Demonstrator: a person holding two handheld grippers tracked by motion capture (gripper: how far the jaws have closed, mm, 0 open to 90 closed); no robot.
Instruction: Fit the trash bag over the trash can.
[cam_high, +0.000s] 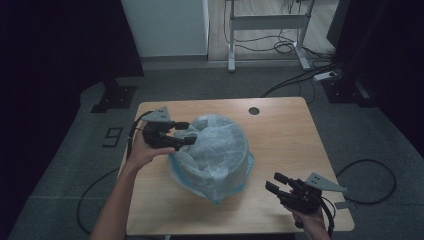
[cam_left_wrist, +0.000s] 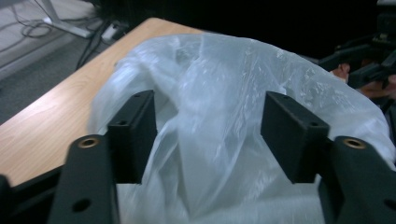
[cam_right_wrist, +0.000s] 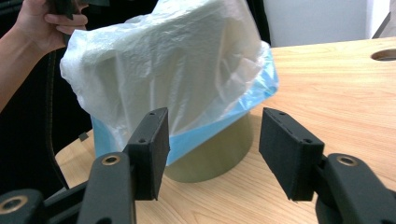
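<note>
Item: round bin (cam_right_wrist: 219, 156) near the middle of the wooden table (cam_high: 280, 135), draped in a white plastic bag (cam_high: 217, 150) with a blue liner (cam_right_wrist: 224, 126) beneath. Left gripper (cam_high: 186, 133) held open at the bag's upper edge, film between the jaws but not pinched; right gripper (cam_high: 278, 183) open, well apart, empty. The film is best gathered and pinched near the rim before being drawn down evenly.

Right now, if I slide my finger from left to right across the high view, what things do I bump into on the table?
Left gripper → plastic bag over the bin → right gripper. The left gripper's tips reach the bag's left edge with its jaws apart; the right gripper is apart from the bag, near the table's front right corner, jaws open too.
</note>
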